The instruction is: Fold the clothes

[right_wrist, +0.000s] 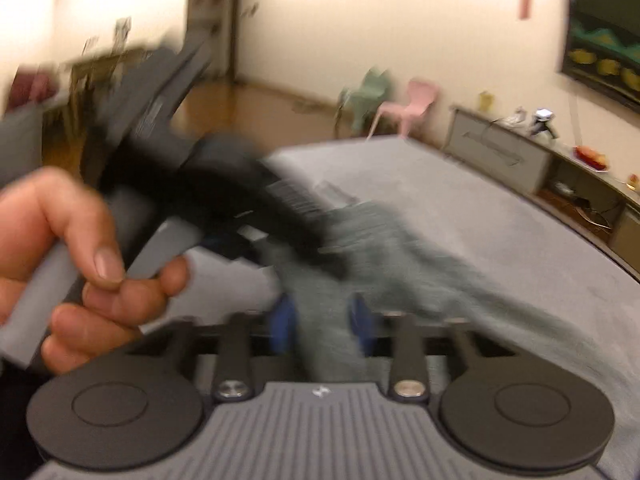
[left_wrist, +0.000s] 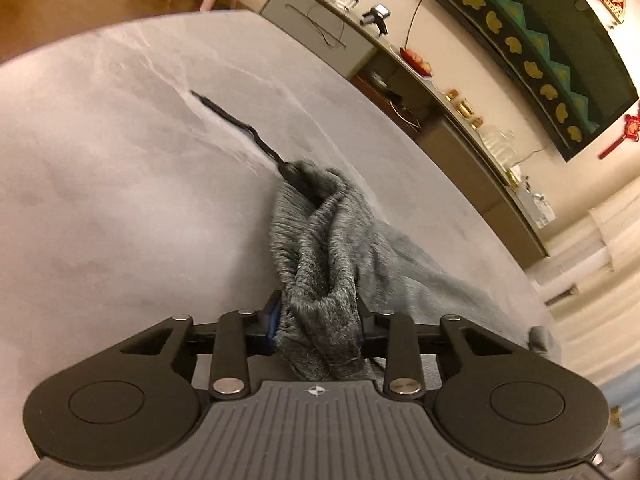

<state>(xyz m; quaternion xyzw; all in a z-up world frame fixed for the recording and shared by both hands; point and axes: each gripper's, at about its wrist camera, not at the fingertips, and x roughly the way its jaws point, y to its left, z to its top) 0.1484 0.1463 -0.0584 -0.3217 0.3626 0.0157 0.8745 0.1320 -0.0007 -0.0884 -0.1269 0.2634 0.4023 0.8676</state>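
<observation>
Gripping a bunched fold of the grey-green fuzzy fleece garment (left_wrist: 320,264), the left gripper (left_wrist: 318,320) has its blue-padded fingers closed narrow on the cloth; the right gripper (right_wrist: 322,322) also has the same fabric between its blue pads (right_wrist: 282,322), apparently clamped, though that view is motion-blurred. Garment sits on the pale grey cloth-covered table (left_wrist: 120,200), partly lifted at the held end, rest trailing down onto the surface to the right in the left wrist view. Judged soft, light, floppy, thick pile: no stiffness, will sag and bunch, unlikely to slip from the pads. Best taken at an edge or hem corner, not mid-bulk as now. Long axis looks to run away from the left gripper toward the far table edge, a thin black strip (left_wrist: 240,128) lying beyond its far end. The person's left hand (right_wrist: 80,264) on the other tool shows in the right wrist view
</observation>
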